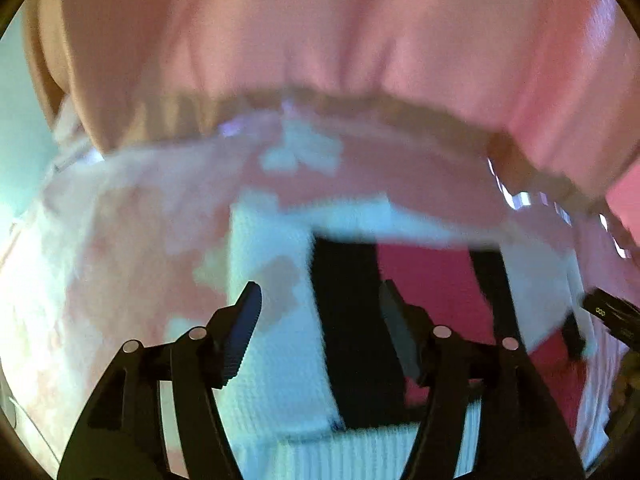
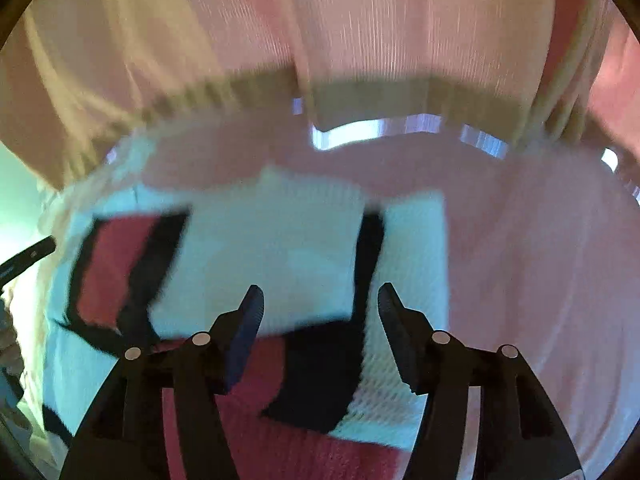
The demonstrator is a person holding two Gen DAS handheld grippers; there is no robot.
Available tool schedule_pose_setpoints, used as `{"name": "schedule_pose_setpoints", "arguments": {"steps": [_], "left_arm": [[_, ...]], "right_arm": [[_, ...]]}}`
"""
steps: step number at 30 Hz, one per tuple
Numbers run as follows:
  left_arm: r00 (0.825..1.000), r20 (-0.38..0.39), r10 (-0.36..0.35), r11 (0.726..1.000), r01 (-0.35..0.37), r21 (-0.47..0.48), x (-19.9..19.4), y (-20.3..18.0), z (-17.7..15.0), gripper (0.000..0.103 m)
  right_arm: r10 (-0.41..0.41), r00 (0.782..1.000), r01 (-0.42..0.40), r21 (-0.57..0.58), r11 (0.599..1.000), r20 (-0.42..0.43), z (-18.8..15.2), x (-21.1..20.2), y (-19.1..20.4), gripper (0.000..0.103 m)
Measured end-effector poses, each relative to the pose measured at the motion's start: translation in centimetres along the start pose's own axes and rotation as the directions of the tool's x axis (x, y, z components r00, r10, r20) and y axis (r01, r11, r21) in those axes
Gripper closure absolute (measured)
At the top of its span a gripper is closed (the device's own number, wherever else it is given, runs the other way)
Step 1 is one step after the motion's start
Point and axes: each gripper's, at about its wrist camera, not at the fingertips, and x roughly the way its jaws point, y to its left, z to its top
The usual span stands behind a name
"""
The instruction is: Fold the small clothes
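- Knit garment (image 1: pixel 280 360), white with black bands and red blocks, lies flat on a pale pink-and-white patterned surface (image 1: pixel 100 260); both views are motion-blurred.
- Left gripper (image 1: pixel 320 300): fingers apart, nothing between the pads. It hangs above the garment, not touching it. A white panel lies under its left finger and a broad black band runs between the two fingers, with a red block beyond its right finger.
- Right gripper (image 2: pixel 320 300): fingers apart, nothing clamped. It hangs over the garment (image 2: pixel 280 240); white knit and a narrow black stripe show through the gap, with red and black patches nearer the camera.
- In the right wrist view the garment's far edge stops short of the surface's (image 2: pixel 540 260) far edge, and bare surface lies beside the garment on the right.
- Pink fabric with a gathered band (image 1: pixel 360 40) fills the top of both views, just past the surface's far edge; whether it is a curtain or clothing I cannot tell.
- Dark object (image 1: pixel 608 316) shows at the right edge of the left wrist view; identity unclear.
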Motion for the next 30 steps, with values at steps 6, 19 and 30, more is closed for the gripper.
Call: {"name": "schedule_pose_setpoints", "arguments": {"steps": [6,19,30], "left_arm": [[0.99,-0.142,-0.003,0.999,-0.003,-0.042,2.8,1.8,-3.6,0.082],[0.99,-0.141,0.018,0.999,-0.025,-0.046,2.0,3.7,-4.5,0.09],[0.988,-0.146,0.054,0.998,-0.059,-0.033,2.2,3.2,-4.4,0.089]], "right_arm": [[0.099,0.995,-0.096,0.095,0.991,-0.026,-1.1,0.9,-1.4,0.101],[0.001,0.999,0.0,0.025,1.0,-0.047,-4.3,-1.8,0.0,0.098],[0.132,0.991,-0.13,0.119,0.984,-0.012,-1.4,-2.2,-0.5,0.059]]}}
